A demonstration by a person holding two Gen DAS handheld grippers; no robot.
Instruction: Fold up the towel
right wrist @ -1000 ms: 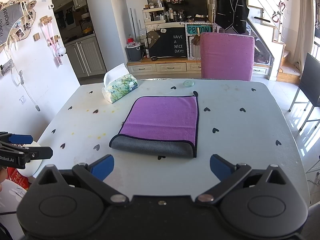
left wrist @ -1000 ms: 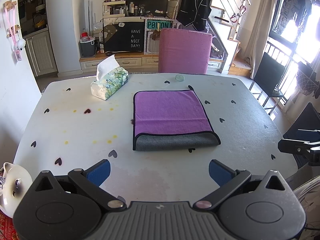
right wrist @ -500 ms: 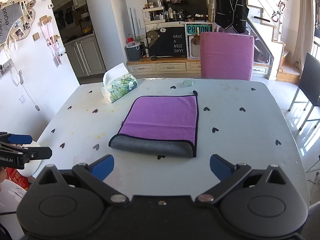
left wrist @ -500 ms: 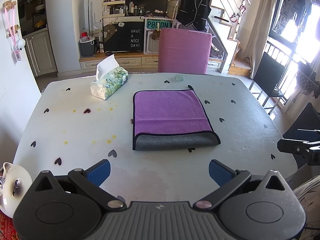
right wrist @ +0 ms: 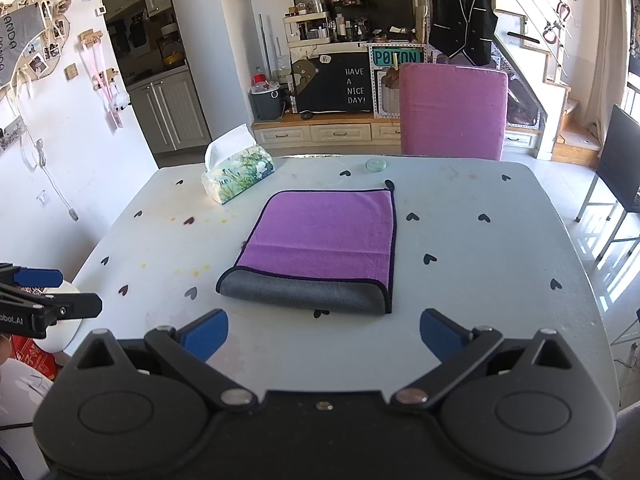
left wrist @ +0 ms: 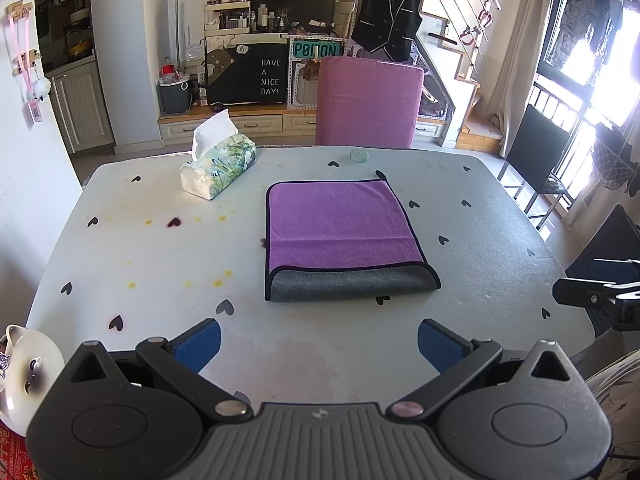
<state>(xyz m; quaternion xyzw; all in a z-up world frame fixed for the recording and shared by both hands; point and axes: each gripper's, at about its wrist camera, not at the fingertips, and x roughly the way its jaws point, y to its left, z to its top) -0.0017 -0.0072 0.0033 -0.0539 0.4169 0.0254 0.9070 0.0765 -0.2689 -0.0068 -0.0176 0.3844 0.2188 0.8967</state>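
The purple towel (left wrist: 340, 224) lies folded at the table's (left wrist: 160, 280) centre, grey underside rolled out along its six-o'clock edge. The left gripper (left wrist: 318, 344) and right gripper (right wrist: 322, 336) both gape wide, empty.

The towel (left wrist: 340, 224) is soft, matt cloth, purple on top and grey fleece at its near edge. The table (left wrist: 160, 248) looks smooth and matt. The tissue pack (left wrist: 219, 168) at far left has glossy plastic wrap with white paper. The chair (left wrist: 368, 104) has rough pink fabric.
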